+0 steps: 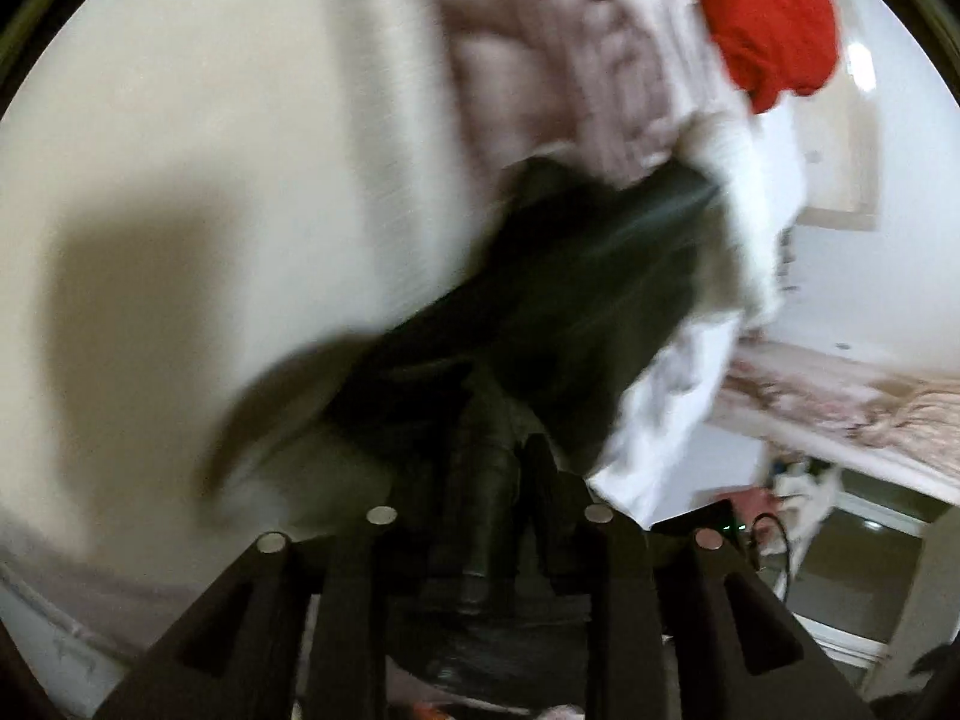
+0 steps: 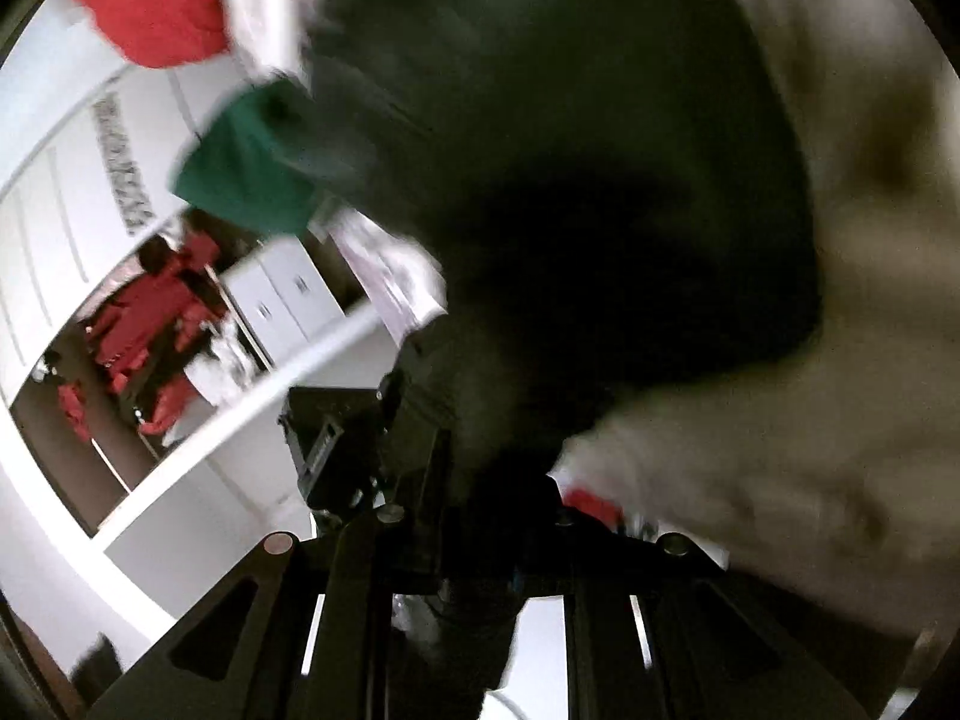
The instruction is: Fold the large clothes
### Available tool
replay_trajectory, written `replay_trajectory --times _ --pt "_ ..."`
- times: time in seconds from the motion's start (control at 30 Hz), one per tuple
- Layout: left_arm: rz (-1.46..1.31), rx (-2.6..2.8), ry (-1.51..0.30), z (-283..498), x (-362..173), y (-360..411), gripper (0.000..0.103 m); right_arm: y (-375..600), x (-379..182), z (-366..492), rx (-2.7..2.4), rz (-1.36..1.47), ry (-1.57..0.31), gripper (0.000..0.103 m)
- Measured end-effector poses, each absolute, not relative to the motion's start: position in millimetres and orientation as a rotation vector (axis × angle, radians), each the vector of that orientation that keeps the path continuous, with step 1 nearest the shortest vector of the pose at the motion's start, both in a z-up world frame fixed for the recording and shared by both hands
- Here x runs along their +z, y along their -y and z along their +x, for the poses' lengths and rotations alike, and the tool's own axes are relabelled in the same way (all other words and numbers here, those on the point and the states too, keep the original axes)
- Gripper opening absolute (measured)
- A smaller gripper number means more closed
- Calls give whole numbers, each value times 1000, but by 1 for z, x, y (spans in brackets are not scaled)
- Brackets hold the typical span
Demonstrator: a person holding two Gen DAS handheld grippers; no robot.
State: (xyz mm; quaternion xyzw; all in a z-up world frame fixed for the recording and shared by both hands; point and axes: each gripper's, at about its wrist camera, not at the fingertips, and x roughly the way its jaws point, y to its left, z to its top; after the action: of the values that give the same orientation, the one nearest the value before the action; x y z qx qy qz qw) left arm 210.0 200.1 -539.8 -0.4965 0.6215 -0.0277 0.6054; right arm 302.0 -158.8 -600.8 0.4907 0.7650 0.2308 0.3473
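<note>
A dark green-black garment [image 1: 558, 300] lies on the cream bed surface [image 1: 210, 180] and runs down into my left gripper [image 1: 489, 468], which is shut on its fabric. In the right wrist view the same dark garment [image 2: 570, 180] fills the middle and bunches between the fingers of my right gripper [image 2: 498, 492], which is shut on it. Both views are motion-blurred. A green piece of cloth [image 2: 252, 174] sticks out at the garment's left edge.
A pile of white and pink clothes [image 1: 570, 78] with a red garment [image 1: 774, 18] lies beyond the dark one. A white dresser [image 2: 288, 294], red items on the floor [image 2: 150, 324] and a dark device [image 2: 336, 444] show at the left in the right wrist view.
</note>
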Motion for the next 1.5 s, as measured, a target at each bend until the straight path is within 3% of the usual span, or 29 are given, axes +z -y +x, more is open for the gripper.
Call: replay_trajectory --times 0.03,0.07,0.13,0.2,0.27,0.3,0.33,0.53,0.63,0.67,0.73,0.83,0.93,1.0,1.03,1.07,1.13,1.2,1.23,1.27,1.3,1.47,1.5 --pt "-1113 -24 -1484 193 -547 -203 34 151 -607 286 599 1209 -2034 21" --pt "-1084 2 -1515 183 -552 -205 34 143 -612 272 595 1123 -2084 23" --pt "-1052 48 -1546 158 -562 -212 34 127 -623 245 572 927 -2198 42" --pt "-1056 73 -1542 146 -562 -218 35 122 -631 227 541 737 -2258 53" --pt "-1058 96 -1510 139 -553 -226 39 126 -628 225 569 659 -2271 53" --pt "-1055 107 -1487 138 -546 -229 47 134 -622 230 599 682 -2257 56" --pt "-1040 117 -1450 138 -535 -231 61 142 -614 238 620 697 -2234 62" --pt "-886 99 -1277 176 -497 -186 64 219 -577 354 582 672 -1879 72" --pt "-864 13 -1188 207 -502 -135 59 246 -595 433 596 727 -1678 74" --pt "-847 -16 -1163 218 -505 -117 41 250 -603 456 608 746 -1631 74" --pt "-791 -37 -1183 247 -530 -84 17 251 -624 501 647 778 -1568 74" --pt "-846 -2 -1236 271 -579 -79 17 236 -653 551 676 807 -1559 75" --pt "-898 -29 -1227 276 -589 -91 17 204 -673 575 716 839 -1601 79" --pt "-898 -63 -1229 273 -588 -96 17 185 -673 584 732 836 -1589 77" --pt "-898 -74 -1233 273 -587 -99 17 176 -670 587 744 815 -1581 51" --pt "-897 -78 -1240 273 -586 -102 17 171 -670 588 724 796 -1599 35" --pt "-892 -86 -1275 275 -580 -107 17 179 -665 577 666 874 -1598 23" --pt "-894 -102 -1292 278 -573 -102 24 204 -648 558 610 939 -1556 20" --pt "-907 -123 -1289 280 -568 -98 40 217 -640 550 579 960 -1531 19" --pt "-913 -134 -1284 278 -560 -88 64 239 -627 534 526 989 -1491 19" --pt "-924 -148 -1272 278 -553 -83 70 259 -621 523 487 1014 -1473 19" --pt "-969 -220 -1246 278 -538 -46 70 367 -600 428 224 1101 -1410 19" --pt "-955 -234 -1253 278 -540 -33 70 382 -604 412 211 1112 -1422 24"
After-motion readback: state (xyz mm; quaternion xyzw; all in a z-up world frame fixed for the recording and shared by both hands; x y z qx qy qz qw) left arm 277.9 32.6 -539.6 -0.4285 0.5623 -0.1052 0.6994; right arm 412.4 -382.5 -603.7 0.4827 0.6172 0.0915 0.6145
